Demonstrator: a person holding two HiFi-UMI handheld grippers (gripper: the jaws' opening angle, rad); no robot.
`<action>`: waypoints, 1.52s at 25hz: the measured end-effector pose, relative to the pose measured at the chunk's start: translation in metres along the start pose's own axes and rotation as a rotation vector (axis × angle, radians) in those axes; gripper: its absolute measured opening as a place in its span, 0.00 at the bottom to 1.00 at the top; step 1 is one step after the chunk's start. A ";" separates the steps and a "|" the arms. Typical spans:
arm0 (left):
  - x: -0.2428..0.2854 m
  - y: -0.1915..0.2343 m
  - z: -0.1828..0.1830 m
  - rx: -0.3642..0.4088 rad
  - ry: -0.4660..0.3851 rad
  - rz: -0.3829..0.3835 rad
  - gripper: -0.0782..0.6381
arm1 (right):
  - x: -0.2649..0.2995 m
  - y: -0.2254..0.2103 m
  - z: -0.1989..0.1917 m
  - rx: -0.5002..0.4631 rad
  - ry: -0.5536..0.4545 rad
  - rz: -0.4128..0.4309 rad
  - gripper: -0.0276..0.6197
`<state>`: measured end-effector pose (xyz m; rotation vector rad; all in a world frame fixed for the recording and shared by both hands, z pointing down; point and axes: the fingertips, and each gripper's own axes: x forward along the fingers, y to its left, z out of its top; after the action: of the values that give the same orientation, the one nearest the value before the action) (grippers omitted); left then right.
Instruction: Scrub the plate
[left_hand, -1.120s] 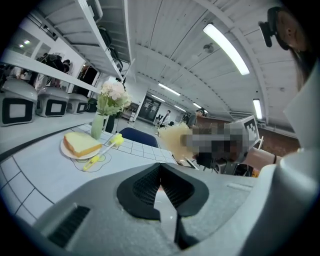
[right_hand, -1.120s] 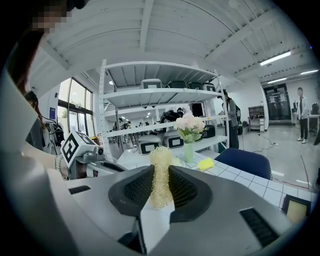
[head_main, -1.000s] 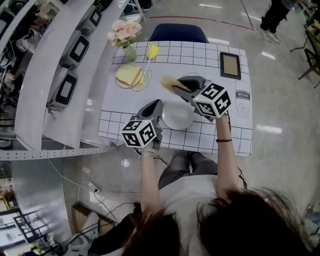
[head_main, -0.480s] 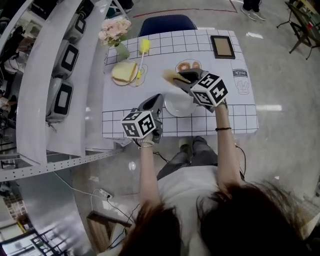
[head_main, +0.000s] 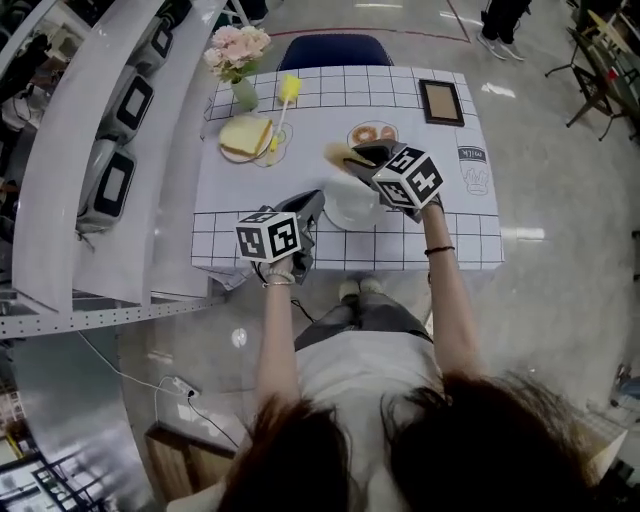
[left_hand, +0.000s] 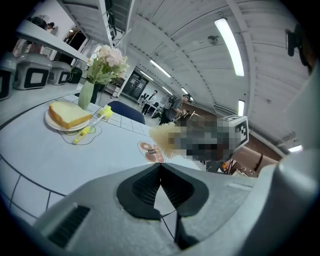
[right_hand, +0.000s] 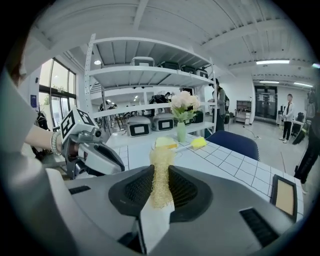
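We log the right gripper with jaws clamped on a yellow mesh scrubber, whose long axis runs straight out along the jaws. The left gripper has its jaws together, tips at the left rim of the white plate. The plate lies flat on the gridded table between both grippers.

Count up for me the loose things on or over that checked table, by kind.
Bread slice: 1
Plates: 2 (plain white one, one under the bread)
Flower vase: 1
Yellow brush: 1
Picture frame: 1
Scrub pad, in the right claw: 1
Total: 7
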<state>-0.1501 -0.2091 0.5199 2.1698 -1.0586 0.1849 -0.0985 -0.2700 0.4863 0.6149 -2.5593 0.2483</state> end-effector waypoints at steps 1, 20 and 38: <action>0.000 0.001 0.001 -0.010 -0.001 0.002 0.12 | 0.002 0.000 -0.002 -0.015 0.018 0.010 0.17; 0.010 0.016 -0.014 -0.127 -0.003 0.040 0.12 | 0.035 0.006 -0.035 -0.233 0.310 0.178 0.17; 0.020 0.005 -0.032 -0.173 0.006 0.033 0.12 | 0.049 0.020 -0.062 -0.239 0.401 0.233 0.17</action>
<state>-0.1355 -0.2032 0.5549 1.9967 -1.0666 0.1106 -0.1196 -0.2536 0.5629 0.1552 -2.2215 0.1243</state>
